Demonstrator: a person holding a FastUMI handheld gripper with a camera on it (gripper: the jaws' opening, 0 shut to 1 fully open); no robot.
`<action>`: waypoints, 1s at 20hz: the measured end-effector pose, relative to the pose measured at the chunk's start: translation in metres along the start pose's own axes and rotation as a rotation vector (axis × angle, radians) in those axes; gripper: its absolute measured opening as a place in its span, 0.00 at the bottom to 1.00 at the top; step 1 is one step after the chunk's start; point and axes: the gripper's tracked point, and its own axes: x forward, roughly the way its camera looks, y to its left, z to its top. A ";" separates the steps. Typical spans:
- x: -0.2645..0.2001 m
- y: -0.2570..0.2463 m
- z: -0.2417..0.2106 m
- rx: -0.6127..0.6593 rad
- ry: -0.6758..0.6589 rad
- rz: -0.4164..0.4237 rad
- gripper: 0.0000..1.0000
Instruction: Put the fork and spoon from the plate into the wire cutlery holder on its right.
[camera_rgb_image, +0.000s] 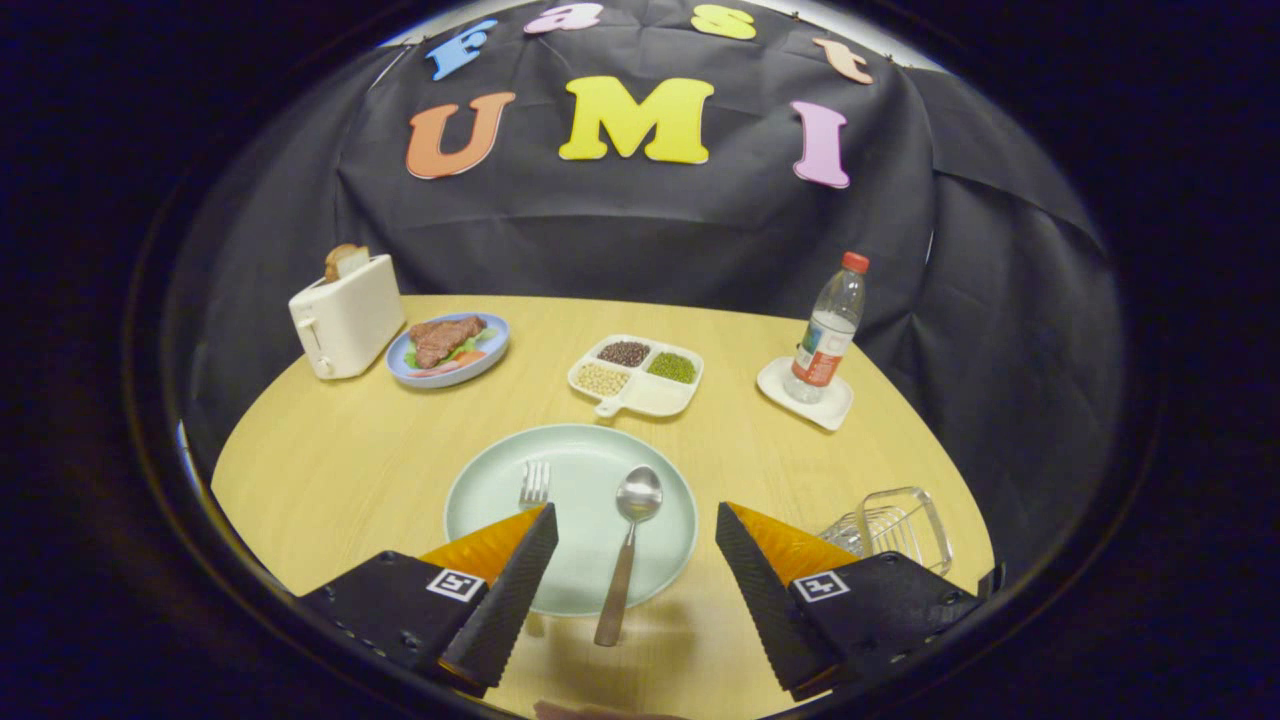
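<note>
tabletop (330, 470) holds plate (490, 500) | hand-held gripper (637, 560) spread wide, empty, above plate's near rim | holder (895, 525) just right of plate, beyond right finger | spoon (630, 535) between fingers, fork (534, 484) partly behind left finger | advice: lower, pinch spoon handle | bottle (828, 330), toaster (345, 315), bean tray (637, 375) far off, nothing blocks

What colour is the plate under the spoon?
Pale green plate, seen in the gripper view, with the spoon between the open fingers.

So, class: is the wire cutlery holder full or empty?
Empty: nothing shows inside the holder; spoon and fork lie on the plate, fingers open.
</note>
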 end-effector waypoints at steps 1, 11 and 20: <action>0.007 0.004 -0.004 -0.003 0.028 0.010 0.96; 0.056 0.002 -0.039 0.045 0.261 0.013 0.84; 0.071 0.003 -0.052 0.140 0.386 0.033 0.28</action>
